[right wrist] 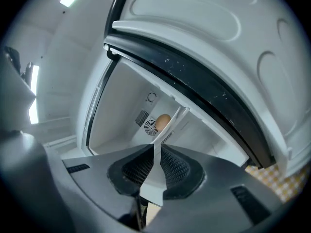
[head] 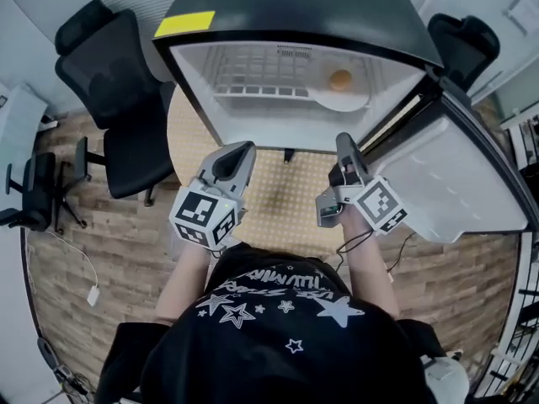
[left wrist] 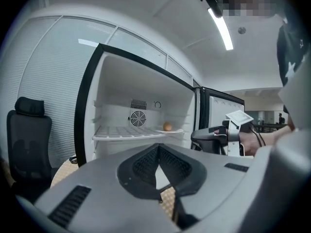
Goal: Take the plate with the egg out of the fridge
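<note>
Nearest, the left gripper (head: 246,148) and the right gripper (head: 344,139) are held side by side, each with its jaws closed on nothing, though the right tips only seem to touch. Beyond them is an open fridge (head: 295,7). On its wire shelf (head: 253,66), ahead of the right gripper, a white plate (head: 349,101) carries a brown egg (head: 340,79).
</note>
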`<state>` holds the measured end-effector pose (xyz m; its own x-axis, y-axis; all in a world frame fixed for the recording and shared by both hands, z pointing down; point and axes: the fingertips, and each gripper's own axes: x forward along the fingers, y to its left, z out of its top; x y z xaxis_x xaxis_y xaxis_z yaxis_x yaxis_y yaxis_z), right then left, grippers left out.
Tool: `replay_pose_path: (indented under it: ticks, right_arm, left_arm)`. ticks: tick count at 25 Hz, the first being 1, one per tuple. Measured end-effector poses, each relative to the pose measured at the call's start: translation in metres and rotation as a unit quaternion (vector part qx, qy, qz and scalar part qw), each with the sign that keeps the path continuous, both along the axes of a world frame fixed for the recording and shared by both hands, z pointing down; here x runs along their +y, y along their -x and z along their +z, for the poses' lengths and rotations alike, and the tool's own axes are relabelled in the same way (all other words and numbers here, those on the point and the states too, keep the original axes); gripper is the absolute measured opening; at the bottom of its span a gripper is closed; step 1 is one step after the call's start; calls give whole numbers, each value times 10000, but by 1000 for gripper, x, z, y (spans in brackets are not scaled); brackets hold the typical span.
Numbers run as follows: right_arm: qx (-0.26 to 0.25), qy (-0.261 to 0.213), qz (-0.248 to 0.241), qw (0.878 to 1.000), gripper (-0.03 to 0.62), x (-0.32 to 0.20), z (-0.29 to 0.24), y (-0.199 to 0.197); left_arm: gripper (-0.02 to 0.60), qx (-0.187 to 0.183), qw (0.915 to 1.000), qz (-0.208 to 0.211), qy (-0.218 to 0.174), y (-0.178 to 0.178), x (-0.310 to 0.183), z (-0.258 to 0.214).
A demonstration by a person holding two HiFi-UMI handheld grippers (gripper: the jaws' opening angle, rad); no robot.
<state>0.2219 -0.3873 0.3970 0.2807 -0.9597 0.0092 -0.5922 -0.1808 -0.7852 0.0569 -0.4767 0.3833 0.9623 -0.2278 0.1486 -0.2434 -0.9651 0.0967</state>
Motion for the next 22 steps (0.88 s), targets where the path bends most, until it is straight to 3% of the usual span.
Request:
replay_pose_path:
  ticks: [6,11,16,22]
  right_arm:
    - [-915,-394,366,9944,48,-11,-2,-16]
    - [-1381,-668,504,9869,115,-28,-6,-24]
    - [-2252,-1239,623,9644,132,-39,-6,-30]
    - [-2222,-1076,821,9656,132,-50,0,-39]
  left_arm:
    - [3,38,9993,384,19,-22,-17,-2]
    - [3,10,9981,608,14,-32,-29,-1]
    - [3,17,9965,829,125,-38,-33,2]
    - [3,37,9950,985,172,-39,-40,6]
